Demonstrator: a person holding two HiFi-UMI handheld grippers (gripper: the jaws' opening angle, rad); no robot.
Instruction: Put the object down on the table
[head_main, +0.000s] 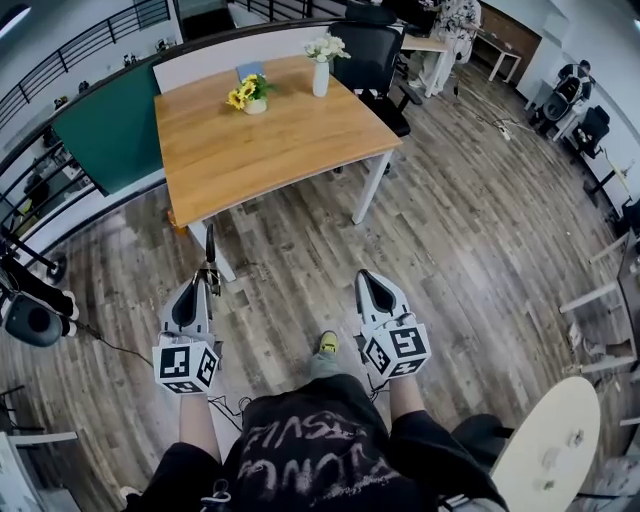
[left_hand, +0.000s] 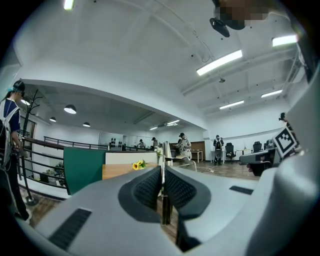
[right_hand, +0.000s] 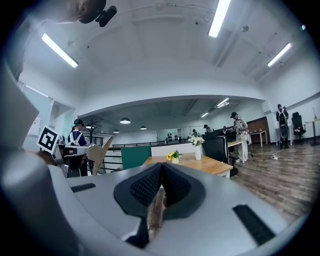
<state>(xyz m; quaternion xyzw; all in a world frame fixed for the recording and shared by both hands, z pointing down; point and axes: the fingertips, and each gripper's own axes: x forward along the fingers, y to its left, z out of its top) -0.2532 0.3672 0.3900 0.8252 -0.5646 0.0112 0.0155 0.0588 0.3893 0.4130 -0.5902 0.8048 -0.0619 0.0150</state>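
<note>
Two grippers sit level in front of you, side by side above the wood-plank floor (head_main: 470, 230), both pointing at the worktop (head_main: 270, 150).

Your left gripper (head_main: 203, 285) is clamped on a thin dark object (head_main: 209, 255). The pads are pressed tight against it, and it sticks out past the fingertips as a narrow strip. From the head view it looks like a slim rod or blade, but it is too thin to say which. In the left gripper view it shows as a dark vertical sliver (left_hand: 166, 210) pinched between the ribbed pads (left_hand: 147, 187). The object hangs over the floor, short of the near edge of the worktop and not touching it.

Your right gripper (head_main: 365, 277) is closed with nothing in it. In the right gripper view its pads (right_hand: 145, 186) meet at the tips, and only floor shows through the slit below them.

On the far part of the worktop stand a small pot of sunflowers (head_main: 250, 95) and a white vase of pale flowers (head_main: 321, 72), a little apart from each other. A green partition (head_main: 105, 140) runs along the left side of the worktop, and a black office chair (head_main: 370, 60) stands at its far right corner.
</note>
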